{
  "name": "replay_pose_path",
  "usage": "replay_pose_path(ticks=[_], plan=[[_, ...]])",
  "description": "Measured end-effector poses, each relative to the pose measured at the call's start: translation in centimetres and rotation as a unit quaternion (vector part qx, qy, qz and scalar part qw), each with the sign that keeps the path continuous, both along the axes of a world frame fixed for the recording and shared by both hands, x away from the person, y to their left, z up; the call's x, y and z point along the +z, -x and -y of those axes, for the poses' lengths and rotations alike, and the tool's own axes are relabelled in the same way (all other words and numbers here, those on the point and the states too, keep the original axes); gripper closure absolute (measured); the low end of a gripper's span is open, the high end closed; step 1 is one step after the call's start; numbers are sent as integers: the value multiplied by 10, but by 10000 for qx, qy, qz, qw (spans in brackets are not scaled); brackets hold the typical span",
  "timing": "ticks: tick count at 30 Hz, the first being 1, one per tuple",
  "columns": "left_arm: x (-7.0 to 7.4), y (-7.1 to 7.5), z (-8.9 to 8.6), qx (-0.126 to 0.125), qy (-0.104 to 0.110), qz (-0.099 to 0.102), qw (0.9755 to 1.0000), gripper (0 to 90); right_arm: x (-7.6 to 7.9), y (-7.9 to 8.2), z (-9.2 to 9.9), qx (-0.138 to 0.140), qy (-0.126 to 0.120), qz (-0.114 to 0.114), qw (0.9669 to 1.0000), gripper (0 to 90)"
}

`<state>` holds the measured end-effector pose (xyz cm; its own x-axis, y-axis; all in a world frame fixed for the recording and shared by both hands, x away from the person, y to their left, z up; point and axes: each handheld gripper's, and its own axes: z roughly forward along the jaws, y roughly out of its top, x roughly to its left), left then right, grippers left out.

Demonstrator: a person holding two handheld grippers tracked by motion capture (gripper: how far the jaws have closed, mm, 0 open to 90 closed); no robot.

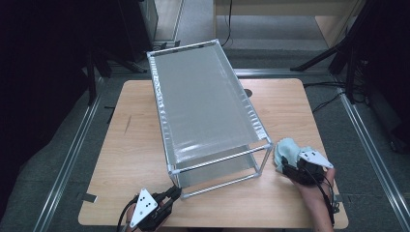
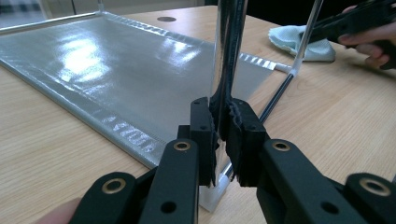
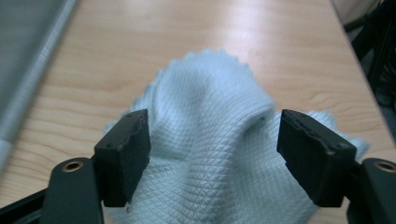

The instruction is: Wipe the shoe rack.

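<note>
From the high view, my left gripper (image 1: 175, 193) sits at the near edge of the table (image 1: 130, 159), clamped on the near left corner post of the rack (image 1: 203, 96), a white-tubed frame with a silvery grey sheet stretched across its top and another across its lower level. My right gripper (image 1: 286, 164) is at the rack's near right corner, over the cloth (image 1: 288, 149), a pale blue-green rag bunched on the table just beside the frame's right post. Nothing lies on either sheet of the rack.

In the left gripper view I see what the high view cannot: my two black jaws pressed tight on the upright post (image 2: 227, 56), with the white corner joint (image 2: 215, 195) just below them resting on the wood. The lower sheet (image 2: 107, 74) spreads away glossy and bare. Farther off, my other hand (image 2: 373, 39) holds its gripper over the cloth (image 2: 292, 39).

In the right gripper view my jaws stand wide apart, one on either side of the cloth (image 3: 210, 140), pads not pressing it. Up close, its weave shows a fine diamond pattern and its edge is pinked, and it humps up in a fold between the jaws.
</note>
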<state>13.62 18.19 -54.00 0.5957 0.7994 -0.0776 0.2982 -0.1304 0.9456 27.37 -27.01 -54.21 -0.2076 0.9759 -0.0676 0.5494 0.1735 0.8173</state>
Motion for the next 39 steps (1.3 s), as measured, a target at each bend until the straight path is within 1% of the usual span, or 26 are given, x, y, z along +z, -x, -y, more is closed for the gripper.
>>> replay_pose_path(ticks=[3, 5, 6, 7, 9, 11, 13, 15, 16, 18, 19, 20, 21, 22, 23, 24, 25, 26, 27, 28, 30, 33, 34, 36, 38, 39], plan=[[0, 0, -1, 3, 83, -19, 10000, 807, -7, -6, -3, -7, 0, -238, 9997, 251], [0, -1, -1, 24, 166, -52, 9998, 745, -8, -7, -4, -57, 7, -325, 9995, 279], [0, -2, -1, 47, 180, -53, 9998, 712, -8, -7, -3, -60, -38, -369, 9993, 328], [0, -2, 0, 59, 205, -66, 9998, 694, -8, -7, -2, -49, -167, -427, 9989, 368], [-1, -3, 2, 21, 185, -75, 9998, 687, -9, -6, -1, 12, -400, -497, 9980, 466], [-1, -3, 4, 25, 131, -46, 9999, 699, -8, -5, -2, 90, -460, -511, 9976, 555], [-1, -2, 4, 65, 117, -51, 9999, 733, -8, -4, -4, 205, -479, -507, 9974, 653], [-1, -3, 2, 112, 97, -44, 9999, 771, -8, -2, -6, 216, -474, -491, 9974, 728], [-1, -3, 2, 107, 102, -37, 9999, 774, -8, 0, -8, 177, -449, -470, 9977, 763], [-1, -3, 3, 148, 114, -21, 9998, 781, -7, 3, -12, 182, -391, -483, 9979, 789], [-1, -4, 3, 162, 113, -14, 9998, 788, -7, 5, -14, 272, -435, -513, 9974, 795], [-1, -4, 3, 162, 113, -14, 9998, 793, -7, 5, -14, 272, -435, -513, 9974, 795], [-1, -4, 5, 184, 105, -4, 9998, 795, -7, 11, -18, 625, -649, -545, 9944, 804], [-1, -5, 6, 188, 101, -2, 9998, 796, -7, 16, -21, 816, -692, -539, 9928, 807], [-1, -5, 7, 190, 98, 7, 9998, 798, -6, 21, -25, 980, -675, -528, 9915, 807], [-1, -5, 7, 190, 98, 7, 9998, 799, -6, 21, -25, 980, -675, -528, 9915, 807], [-1, -5, 7, 163, 87, 9, 9998, 800, 1, 30, -33, 1188, -638, -389, 9901, 806], [-1, -5, 7, 163, 87, 9, 9998, 800, 1, 30, -33, 1188, -638, -389, 9901, 806], [-2, -6, 7, 159, 69, 15, 9998, 801, 13, 39, -37, 1377, -786, -130, 9873, 806], [-1, -6, 7, 161, 54, 17, 9999, 801, 20, 42, -39, 1462, -831, 17, 9858, 806], [-1, -6, 7, 155, 41, 21, 9999, 802, 34, 48, -43, 1598, -787, 328, 9835, 805], [-1, -6, 7, 151, 26, 23, 9999, 803, 57, 55, -44, 1570, -891, 804, 9803, 804], [-1, -6, 7, 151, 26, 23, 9999, 803, 64, 57, -43, 1549, -957, 981, 9784, 804], [-1, -6, 7, 153, 25, 25, 9999, 803, 77, 63, -43, 1536, -1090, 1310, 9733, 803], [-1, -6, 7, 158, 35, 20, 9999, 804, 85, 68, -44, 1570, -1154, 1485, 9695, 803], [-2, -6, 7, 163, 45, 21, 9999, 803, 85, 69, -45, 1614, -1110, 1492, 9692, 802]])
